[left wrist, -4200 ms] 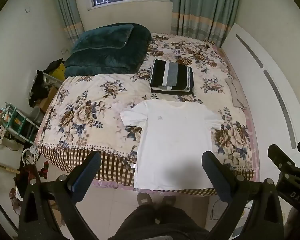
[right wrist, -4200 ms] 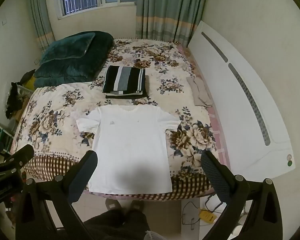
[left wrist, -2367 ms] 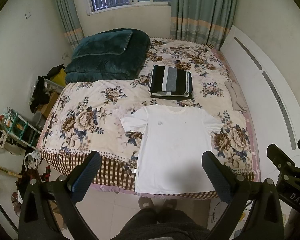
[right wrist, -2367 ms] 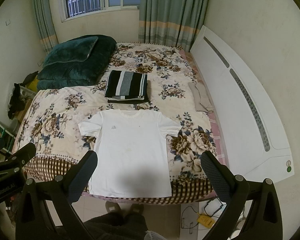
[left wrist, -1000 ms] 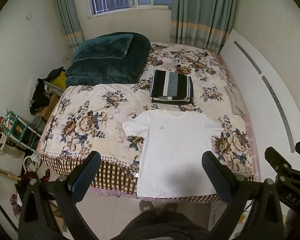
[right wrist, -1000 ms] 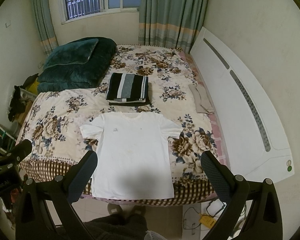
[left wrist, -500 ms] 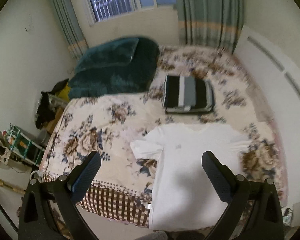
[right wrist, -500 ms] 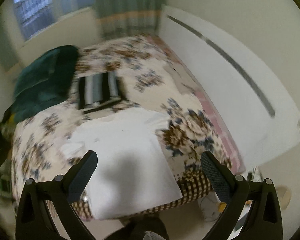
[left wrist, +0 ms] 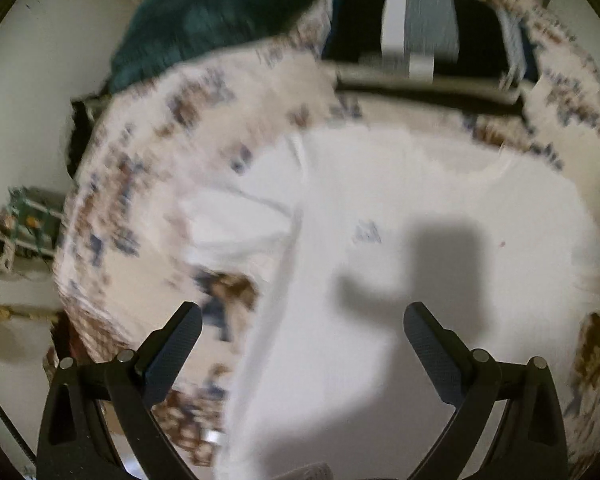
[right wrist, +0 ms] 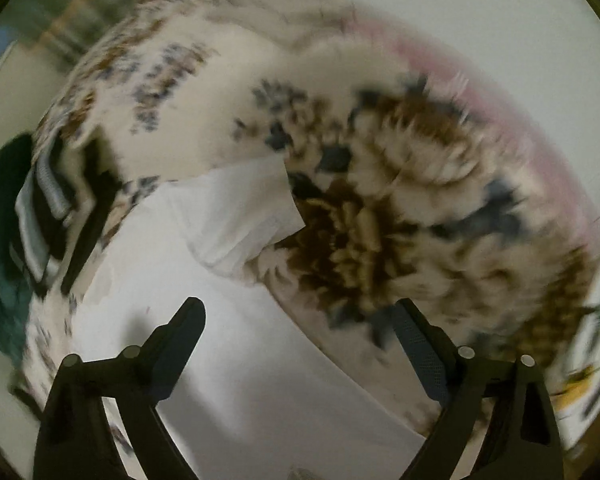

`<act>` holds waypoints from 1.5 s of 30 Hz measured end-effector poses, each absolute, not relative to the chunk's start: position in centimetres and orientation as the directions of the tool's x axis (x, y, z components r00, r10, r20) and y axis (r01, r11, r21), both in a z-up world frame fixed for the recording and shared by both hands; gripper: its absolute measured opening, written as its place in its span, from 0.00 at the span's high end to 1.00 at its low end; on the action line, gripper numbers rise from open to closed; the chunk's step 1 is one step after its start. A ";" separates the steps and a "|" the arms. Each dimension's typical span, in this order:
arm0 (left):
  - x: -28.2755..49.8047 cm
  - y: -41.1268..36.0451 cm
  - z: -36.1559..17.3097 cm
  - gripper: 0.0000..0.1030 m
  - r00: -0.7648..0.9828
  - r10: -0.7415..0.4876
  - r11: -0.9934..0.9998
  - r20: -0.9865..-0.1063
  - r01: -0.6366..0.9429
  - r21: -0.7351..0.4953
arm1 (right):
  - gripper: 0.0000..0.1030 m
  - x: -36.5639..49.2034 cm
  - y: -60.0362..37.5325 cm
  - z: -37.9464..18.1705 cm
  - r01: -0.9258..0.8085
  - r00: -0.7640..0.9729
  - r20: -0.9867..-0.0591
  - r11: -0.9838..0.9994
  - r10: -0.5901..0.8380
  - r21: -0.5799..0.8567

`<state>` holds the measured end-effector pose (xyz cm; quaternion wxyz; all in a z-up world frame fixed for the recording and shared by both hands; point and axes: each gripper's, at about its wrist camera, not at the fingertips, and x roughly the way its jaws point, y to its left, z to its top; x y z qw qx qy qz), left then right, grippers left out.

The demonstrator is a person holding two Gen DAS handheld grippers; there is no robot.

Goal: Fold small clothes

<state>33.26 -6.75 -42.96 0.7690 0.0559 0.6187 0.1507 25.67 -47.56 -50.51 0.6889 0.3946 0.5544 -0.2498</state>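
- White short-sleeved cotton T-shirt lay flat on floral-print bed.
- Left hand-held gripper and right hand-held gripper hovered above T-shirt, jaws apart, empty.

I count one white T-shirt spread on one floral bedspread, one folded striped garment and one dark green quilt. My own grippers number two, the left gripper and the right gripper, each with two fingers spread wide.
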 end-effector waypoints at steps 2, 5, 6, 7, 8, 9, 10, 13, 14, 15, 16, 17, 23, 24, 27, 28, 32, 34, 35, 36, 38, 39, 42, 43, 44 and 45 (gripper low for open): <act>33.9 -7.0 -45.5 0.00 0.161 0.303 0.946 -0.939 -0.172 0.275 | 0.09 26.4 -49.0 -55.3 0.818 0.299 -0.934 0.452 0.197 0.357; 34.8 -7.1 -48.9 0.00 0.131 0.290 0.946 -0.948 -0.190 0.263 | 0.09 27.3 -50.4 -61.1 0.845 0.381 -0.884 0.286 0.270 0.451; 35.0 -7.0 -49.7 0.00 0.122 0.283 0.946 -0.951 -0.197 0.256 | 0.09 27.5 -50.5 -62.7 0.850 0.403 -0.870 0.238 0.283 0.471; 35.2 -6.8 -50.7 0.00 0.115 0.268 0.948 -0.957 -0.209 0.241 | 0.13 27.7 -50.4 -64.0 0.850 0.429 -0.854 0.188 0.295 0.492; 35.2 -6.7 -51.2 0.00 0.112 0.258 0.949 -0.960 -0.216 0.230 | 0.16 27.9 -50.3 -65.2 0.846 0.460 -0.835 0.138 0.303 0.516; 35.3 -6.7 -51.7 0.00 0.109 0.248 0.950 -0.963 -0.220 0.220 | 0.23 28.1 -49.9 -66.0 0.838 0.487 -0.820 0.104 0.299 0.536; 35.3 -6.6 -52.3 0.00 0.105 0.237 0.952 -0.966 -0.223 0.210 | 0.36 28.5 -49.6 -66.4 0.829 0.510 -0.815 0.096 0.274 0.551; 35.0 -5.6 -52.4 0.00 0.111 0.220 0.953 -0.969 -0.237 0.189 | 0.89 30.5 -48.1 -65.3 0.825 0.486 -0.855 0.227 0.182 0.517; 34.9 -5.3 -52.3 0.00 0.117 0.220 0.952 -0.969 -0.242 0.187 | 0.90 31.4 -47.3 -64.5 0.821 0.469 -0.871 0.293 0.144 0.490; 34.8 -4.9 -52.1 0.00 0.122 0.221 0.951 -0.968 -0.248 0.186 | 0.92 32.5 -46.2 -63.5 0.807 0.454 -0.885 0.375 0.101 0.456; 34.6 -4.2 -51.7 0.00 0.132 0.222 0.949 -0.966 -0.258 0.183 | 0.93 34.0 -44.4 -62.2 0.773 0.432 -0.901 0.497 0.043 0.394; 34.5 -3.7 -51.3 0.00 0.140 0.225 0.947 -0.964 -0.266 0.183 | 0.93 35.1 -42.9 -61.1 0.737 0.423 -0.906 0.578 0.009 0.350; 32.6 0.3 -49.2 0.00 0.186 0.282 0.928 -0.941 -0.301 0.219 | 0.93 41.4 -24.2 -57.5 0.131 0.459 -0.872 0.984 -0.171 -0.124; 32.4 1.0 -49.1 0.00 0.188 0.293 0.924 -0.937 -0.307 0.227 | 0.93 41.4 -21.2 -58.1 0.036 0.468 -0.865 0.982 -0.180 -0.185; 31.3 3.2 -49.3 0.00 0.172 0.318 0.912 -0.932 -0.324 0.251 | 0.93 40.6 -14.7 -61.4 -0.190 0.422 -0.890 0.944 -0.171 -0.271; 31.0 4.2 -49.5 0.00 0.162 0.323 0.908 -0.932 -0.330 0.257 | 0.93 39.8 -13.6 -62.5 -0.242 0.385 -0.909 0.933 -0.160 -0.266; 29.3 8.0 -49.7 0.00 0.132 0.342 0.889 -0.930 -0.365 0.275 | 0.62 37.9 -12.2 -64.1 -0.304 0.246 -0.966 0.940 -0.077 -0.152; 28.5 9.5 -49.6 0.00 0.127 0.340 0.882 -0.932 -0.387 0.269 | 0.51 37.0 -13.1 -63.5 -0.254 0.220 -0.975 0.963 -0.033 -0.090; 28.4 10.3 -49.6 0.00 0.125 0.323 0.882 -0.938 -0.400 0.250 | 0.49 36.7 -13.8 -63.2 -0.220 0.203 -0.979 0.973 -0.018 -0.064; 28.3 11.3 -49.8 0.00 0.122 0.276 0.882 -0.953 -0.426 0.201 | 0.46 36.4 -14.6 -62.8 -0.182 0.188 -0.982 0.982 -0.008 -0.043; 28.5 13.3 -50.5 0.00 0.121 0.170 0.870 -0.978 -0.484 0.092 | 0.46 36.2 -16.6 -61.9 -0.095 0.164 -0.987 0.995 -0.004 -0.019; 28.6 14.3 -51.0 0.00 0.127 0.107 0.852 -0.986 -0.522 0.026 | 0.46 36.2 -17.4 -61.7 -0.053 0.153 -0.988 0.999 0.001 -0.008; 29.3 17.6 -53.1 0.00 0.214 -0.133 0.704 -0.968 -0.667 -0.245 | 0.46 36.1 -20.4 -62.5 0.087 0.120 -0.993 0.996 -0.002 0.009; 29.6 18.1 -53.6 0.01 0.248 -0.185 0.664 -0.951 -0.682 -0.307 | 0.46 36.0 -21.2 -62.9 0.130 0.109 -0.994 0.991 -0.005 0.009; 30.1 18.5 -54.4 0.03 0.295 -0.248 0.613 -0.923 -0.690 -0.385 | 0.46 35.9 -22.0 -63.2 0.165 0.102 -0.995 0.986 -0.008 0.009; 30.7 18.7 -55.1 0.12 0.309 -0.279 0.579 -0.909 -0.701 -0.416 | 0.46 36.1 -22.8 -63.7 0.202 0.092 -0.996 0.979 -0.009 0.010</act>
